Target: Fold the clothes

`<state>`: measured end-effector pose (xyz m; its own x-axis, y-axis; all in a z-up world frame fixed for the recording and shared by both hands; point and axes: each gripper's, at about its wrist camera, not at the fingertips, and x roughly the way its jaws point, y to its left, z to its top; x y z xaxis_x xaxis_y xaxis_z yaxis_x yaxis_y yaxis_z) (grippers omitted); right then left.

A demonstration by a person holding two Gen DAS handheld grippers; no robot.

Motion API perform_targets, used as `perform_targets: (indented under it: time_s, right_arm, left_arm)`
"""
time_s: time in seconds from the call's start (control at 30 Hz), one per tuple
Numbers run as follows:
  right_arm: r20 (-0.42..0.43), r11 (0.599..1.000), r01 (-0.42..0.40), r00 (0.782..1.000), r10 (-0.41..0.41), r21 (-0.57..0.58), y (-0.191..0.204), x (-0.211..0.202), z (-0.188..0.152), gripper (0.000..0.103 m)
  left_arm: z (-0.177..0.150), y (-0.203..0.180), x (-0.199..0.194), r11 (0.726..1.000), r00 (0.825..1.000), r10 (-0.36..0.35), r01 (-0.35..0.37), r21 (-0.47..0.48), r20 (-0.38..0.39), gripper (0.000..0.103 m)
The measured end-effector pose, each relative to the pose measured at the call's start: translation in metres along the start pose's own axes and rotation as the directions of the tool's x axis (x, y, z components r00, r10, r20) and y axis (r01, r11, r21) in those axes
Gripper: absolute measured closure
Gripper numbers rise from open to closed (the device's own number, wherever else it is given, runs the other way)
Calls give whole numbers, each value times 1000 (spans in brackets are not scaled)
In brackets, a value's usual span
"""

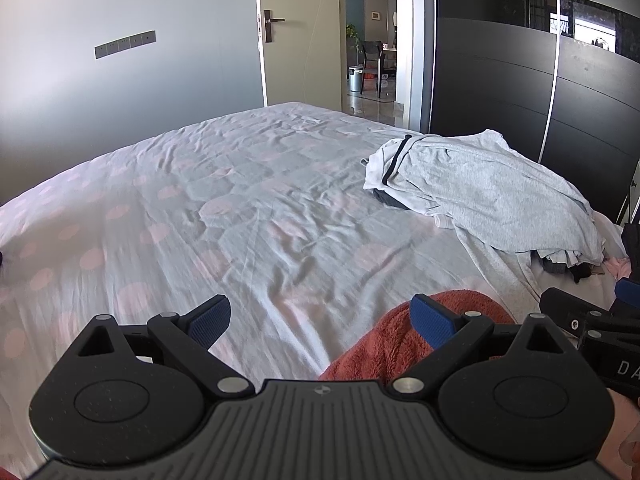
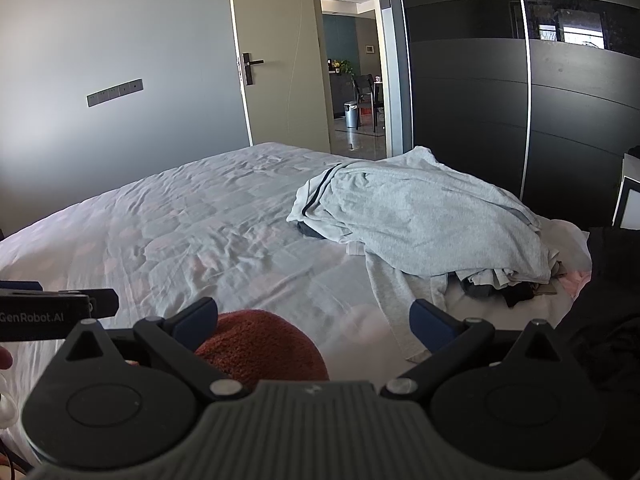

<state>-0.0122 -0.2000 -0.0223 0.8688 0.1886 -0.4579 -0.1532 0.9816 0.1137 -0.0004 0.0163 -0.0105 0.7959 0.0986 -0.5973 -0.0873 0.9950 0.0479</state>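
Wrinkled pale polka-dot bed sheet (image 1: 240,200) lies bare for folding, left gripper (image 1: 320,320) and right gripper (image 2: 314,320) both wide, empty, over the fuzzy rust-red garment (image 2: 260,344), grey clothes pile (image 2: 420,216) waiting aside.

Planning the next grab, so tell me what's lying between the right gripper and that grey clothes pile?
Right wrist view: between the right gripper and the grey clothes pile lies bare wrinkled bedsheet, crossed by a grey sleeve trailing from the pile.

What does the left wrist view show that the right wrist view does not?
Only the left wrist view: pink dots on the bed sheet. Only the right wrist view: the "GenRobot.AI" lettering on the left hand-held gripper and a dark garment at right. Both: each open hand-held gripper, left and right, the rust-red fuzzy cloth, the grey clothes pile, the open door.
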Motion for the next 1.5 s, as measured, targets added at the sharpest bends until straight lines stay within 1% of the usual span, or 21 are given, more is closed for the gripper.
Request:
perform_targets:
  time_s: [0.13, 0.3, 0.37, 0.47, 0.53, 0.63, 0.7, 0.73, 0.77, 0.8, 0.83, 0.97, 1.1, 1.17, 1.23, 1.3, 1.37, 1.4, 1.43, 1.47, 1.5]
  right_arm:
    - [-9, 1000, -7, 1000, 6, -9, -1, 1, 0, 0]
    - [-19, 997, -59, 998, 58, -41, -4, 5, 10, 0]
    - [-10, 995, -79, 997, 79, -59, -10, 8, 19, 0]
    - [25, 991, -101, 994, 103, -87, -23, 17, 34, 0]
    - [26, 992, -93, 995, 96, -87, -36, 32, 46, 0]
    - [-15, 995, -79, 997, 78, -65, -61, 63, 69, 1]
    - [-46, 997, -43, 998, 40, -70, -75, 87, 84, 3]
    - [-52, 997, -32, 998, 28, -71, -84, 99, 91, 9]
    - [-60, 997, -21, 998, 16, -72, -92, 111, 98, 12]
    - [-68, 997, -8, 998, 3, -73, -101, 124, 105, 18]
    - [-71, 997, 9, 997, -14, -73, -110, 137, 112, 20]
    - [-74, 990, 88, 993, -96, -110, -146, 192, 134, 20]
    - [-118, 982, 146, 980, -160, -121, -187, 255, 152, 19]
    - [-142, 982, 142, 977, -160, -125, -203, 284, 159, 19]
    - [-163, 987, 118, 977, -136, -111, -211, 306, 162, 18]
    - [-170, 987, 117, 976, -134, -108, -213, 327, 164, 16]
    - [-186, 987, 123, 972, -142, -107, -212, 346, 168, 17]
    - [-196, 987, 123, 970, -142, -103, -211, 355, 170, 18]
    - [-208, 989, 114, 969, -132, -95, -210, 363, 173, 28]
    - [-216, 992, 97, 970, -114, -86, -208, 370, 176, 35]
    - [-218, 994, 81, 971, -96, -80, -205, 376, 180, 46]
  left_arm:
    - [0, 1, 2, 1000, 1000, -6, 6, -1, -10, 0]
    - [5, 11, 12, 1000, 999, -19, 18, -20, -43, 0]
    - [8, 19, 19, 1000, 998, -8, 6, -21, -56, 0]
    - [13, 31, 30, 1000, 997, 13, -15, -21, -76, 0]
    - [16, 40, 37, 999, 996, 28, -30, -21, -88, 0]
    - [20, 58, 50, 997, 993, 61, -64, -32, -103, 0]
    - [22, 71, 60, 995, 989, 79, -85, -46, -121, 0]
    - [23, 77, 65, 994, 987, 88, -96, -53, -131, 0]
    - [23, 83, 71, 993, 985, 96, -105, -60, -142, 0]
    - [24, 88, 77, 991, 983, 103, -115, -68, -153, 0]
    - [24, 93, 83, 989, 980, 110, -124, -76, -163, 0]
    - [20, 110, 105, 981, 969, 136, -160, -105, -206, 0]
    - [13, 122, 126, 975, 955, 146, -183, -127, -258, 0]
    - [8, 128, 137, 972, 947, 141, -189, -142, -289, 0]
    - [5, 135, 150, 966, 937, 138, -199, -166, -322, 0]
    - [5, 140, 161, 961, 929, 126, -201, -189, -347, 0]
    - [8, 143, 172, 961, 926, 117, -197, -192, -359, 0]
    - [9, 144, 178, 963, 926, 117, -195, -187, -360, 0]
    - [10, 146, 182, 964, 926, 120, -195, -181, -358, 0]
    - [11, 147, 186, 965, 926, 123, -195, -175, -356, 0]
    - [11, 149, 191, 965, 926, 128, -198, -170, -355, 0]
